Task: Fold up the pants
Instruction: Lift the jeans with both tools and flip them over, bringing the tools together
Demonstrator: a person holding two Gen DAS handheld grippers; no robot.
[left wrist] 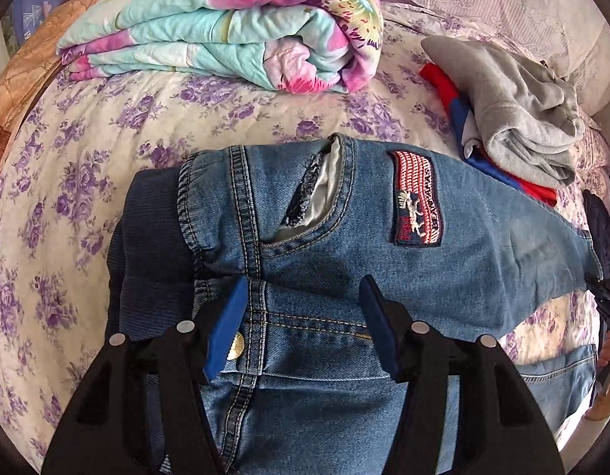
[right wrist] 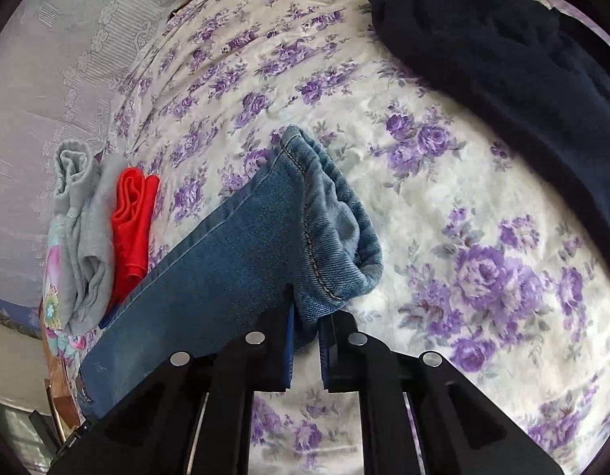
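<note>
The blue denim pants (left wrist: pixel 324 237) lie across a bed covered by a purple-flowered sheet (left wrist: pixel 87 182), with the waistband toward the left and the legs running off to the right. The left tool (left wrist: pixel 301 324) stands released, its blue pads (left wrist: pixel 226 328) spread either side of the fly and the metal button (left wrist: pixel 237 345), not pressing the cloth. The right tool (right wrist: pixel 307 350) is clenched on the hem end of the pants (right wrist: pixel 305 237), a fold of denim pinched between its pads. At the far side of the bed lies a folded floral quilt (left wrist: pixel 226 27); to the right of it sit a grey garment (left wrist: pixel 510 107) and a red-and-blue one (left wrist: pixel 459 118). A dark garment (right wrist: pixel 502 59) lies at the far right in the right wrist view.
</note>
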